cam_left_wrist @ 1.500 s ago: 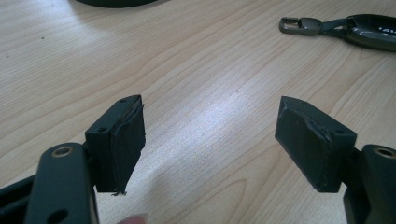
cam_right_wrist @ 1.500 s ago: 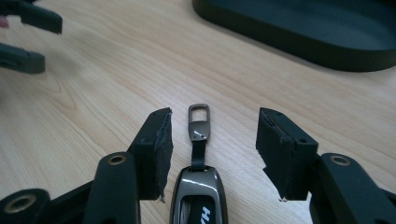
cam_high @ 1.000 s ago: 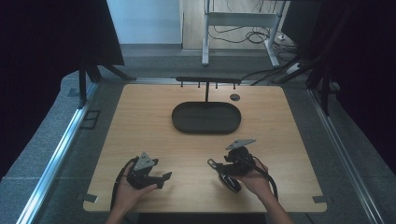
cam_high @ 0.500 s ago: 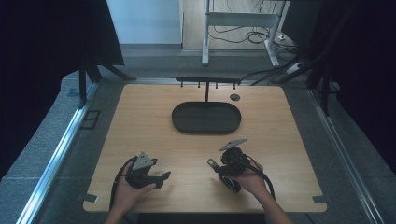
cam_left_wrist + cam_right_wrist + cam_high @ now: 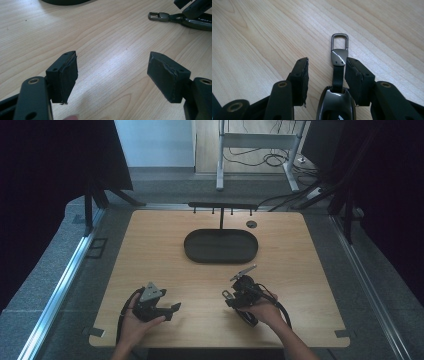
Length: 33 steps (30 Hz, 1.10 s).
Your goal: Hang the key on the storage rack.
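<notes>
Right gripper [image 5: 325, 72]: jaws have just been closing around the key fob [image 5: 336, 102], which lies flat on the table [image 5: 249, 32] between the pads, strap against the right-hand pad and a clear gap to the other, so not yet clamped or lifted. Left gripper [image 5: 112, 75]: released, jaws wide with bare wood between them, fob off beyond its right fingertip. Remaining, as judged: finish the grasp and carry to the black tray [image 5: 221, 246] and hook rack [image 5: 222, 206] well beyond both grippers; nothing placed yet.
</notes>
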Each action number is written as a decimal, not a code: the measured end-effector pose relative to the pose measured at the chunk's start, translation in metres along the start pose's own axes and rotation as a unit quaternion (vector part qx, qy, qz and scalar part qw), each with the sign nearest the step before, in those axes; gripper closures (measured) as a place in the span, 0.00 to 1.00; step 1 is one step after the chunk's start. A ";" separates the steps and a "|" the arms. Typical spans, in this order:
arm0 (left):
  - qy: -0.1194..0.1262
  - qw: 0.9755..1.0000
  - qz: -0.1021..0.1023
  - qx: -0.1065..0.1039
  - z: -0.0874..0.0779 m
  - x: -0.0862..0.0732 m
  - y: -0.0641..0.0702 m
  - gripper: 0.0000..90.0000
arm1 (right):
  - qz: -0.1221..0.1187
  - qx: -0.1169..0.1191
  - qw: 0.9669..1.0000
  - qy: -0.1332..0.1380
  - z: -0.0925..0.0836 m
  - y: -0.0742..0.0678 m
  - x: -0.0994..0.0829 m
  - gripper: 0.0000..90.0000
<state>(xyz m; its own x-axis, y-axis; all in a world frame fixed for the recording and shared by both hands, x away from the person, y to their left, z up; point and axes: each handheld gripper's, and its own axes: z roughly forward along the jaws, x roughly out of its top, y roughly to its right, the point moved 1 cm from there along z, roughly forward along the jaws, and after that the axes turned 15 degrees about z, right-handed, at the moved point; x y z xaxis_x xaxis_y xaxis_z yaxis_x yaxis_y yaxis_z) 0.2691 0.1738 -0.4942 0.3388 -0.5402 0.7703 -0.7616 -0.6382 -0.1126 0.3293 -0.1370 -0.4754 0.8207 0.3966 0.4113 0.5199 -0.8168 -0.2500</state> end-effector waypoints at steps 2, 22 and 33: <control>0.000 1.000 0.000 0.000 0.000 0.000 0.000 0.28 | 0.000 -0.003 1.000 -0.007 0.003 0.001 0.000 0.60; -0.001 1.000 0.002 -0.002 0.000 0.000 0.001 0.28 | 0.019 -0.054 0.997 -0.060 0.016 0.003 0.011 0.67; 0.002 1.000 -0.001 0.001 -0.002 -0.001 -0.001 0.28 | 0.011 -0.080 0.993 -0.088 0.023 -0.003 0.012 0.73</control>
<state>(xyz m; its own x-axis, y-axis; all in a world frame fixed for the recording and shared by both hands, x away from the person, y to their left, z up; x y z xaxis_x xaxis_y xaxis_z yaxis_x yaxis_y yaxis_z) 0.2687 0.1761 -0.4934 0.3389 -0.5369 0.7726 -0.7601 -0.6402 -0.1114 0.3433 -0.1203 -0.4894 0.8677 0.4333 0.2437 0.4683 -0.8769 -0.1082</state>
